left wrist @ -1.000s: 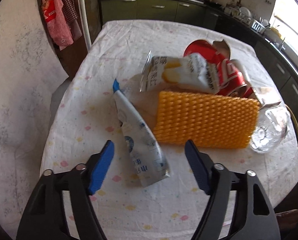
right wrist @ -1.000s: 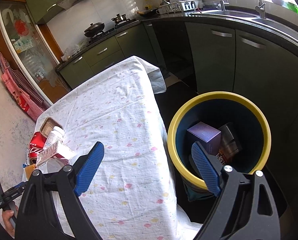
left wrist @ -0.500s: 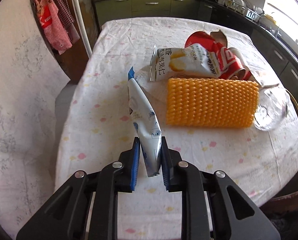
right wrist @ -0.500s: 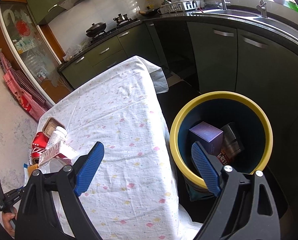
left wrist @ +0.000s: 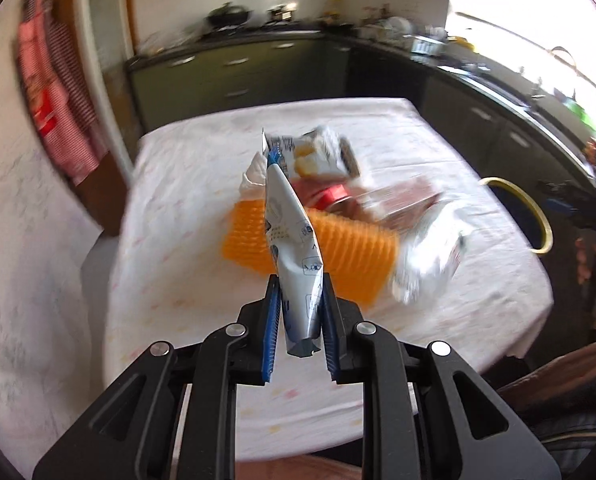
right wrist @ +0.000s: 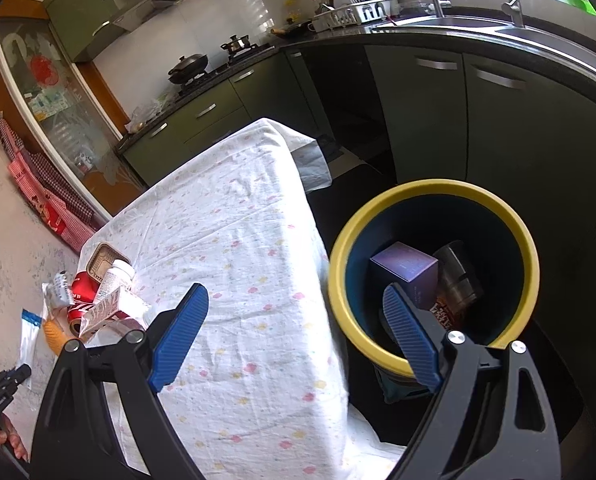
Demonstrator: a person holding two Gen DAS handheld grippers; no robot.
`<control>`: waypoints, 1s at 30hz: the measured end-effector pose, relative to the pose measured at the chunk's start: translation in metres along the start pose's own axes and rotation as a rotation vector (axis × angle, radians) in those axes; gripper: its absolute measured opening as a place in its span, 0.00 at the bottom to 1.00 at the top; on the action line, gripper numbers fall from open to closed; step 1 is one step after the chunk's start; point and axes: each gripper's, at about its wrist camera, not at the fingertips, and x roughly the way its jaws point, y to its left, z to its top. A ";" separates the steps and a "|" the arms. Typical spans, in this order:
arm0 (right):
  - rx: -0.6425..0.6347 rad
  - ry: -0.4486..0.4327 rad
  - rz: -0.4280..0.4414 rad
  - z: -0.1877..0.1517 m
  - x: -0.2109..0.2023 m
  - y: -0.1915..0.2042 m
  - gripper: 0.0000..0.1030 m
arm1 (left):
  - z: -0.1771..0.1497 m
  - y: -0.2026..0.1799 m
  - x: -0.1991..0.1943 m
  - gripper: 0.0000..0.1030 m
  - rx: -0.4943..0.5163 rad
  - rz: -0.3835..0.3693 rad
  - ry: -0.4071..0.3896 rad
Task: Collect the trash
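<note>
Your left tool (left wrist: 298, 332) is clamped on the white-and-blue pouch (left wrist: 294, 240), pads pinching it near its lower end. The pouch is off the worktop (left wrist: 186, 200) and stands up and away from the tool, its long axis running roughly along the fingers, blue-tipped end pointing forward and up, crimped tail hanging just below the pads.

Past it on the worktop: the orange mesh pad (left wrist: 350, 252), a snack bag (left wrist: 310, 152), a red can (left wrist: 330, 194), and a crumpled clear wrapper (left wrist: 430, 252). All blurred, so the exact contacts between them are hard to read.

The relation that matters: the yellow-rimmed bin (right wrist: 434, 276) sits off the worktop's right edge, on the floor. From the left tool it lies forward and to the right, only a sliver of rim showing past the worktop corner. So the carry looks like a sweep right across the worktop, then a drop with the pouch's long axis pointing down into the opening.

Your right tool (right wrist: 294, 336) is spread wide, holding nothing, hanging over the gap between worktop edge and bin. It is the nearer one to the bin, which already holds a purple box (right wrist: 404, 268) and a dark cup (right wrist: 458, 276).

Risk, as I judge it: a long floppy pouch could catch the rim if released sideways.
</note>
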 end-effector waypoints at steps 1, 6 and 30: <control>0.006 -0.001 -0.001 0.000 -0.001 -0.004 0.82 | 0.005 -0.010 0.001 0.19 0.020 -0.027 -0.004; 0.043 -0.013 -0.002 0.000 -0.006 -0.024 0.82 | 0.026 -0.043 0.010 0.19 0.082 -0.078 -0.005; -0.053 0.042 0.146 -0.005 0.014 0.009 0.82 | 0.067 -0.036 -0.028 0.16 0.039 -0.026 -0.169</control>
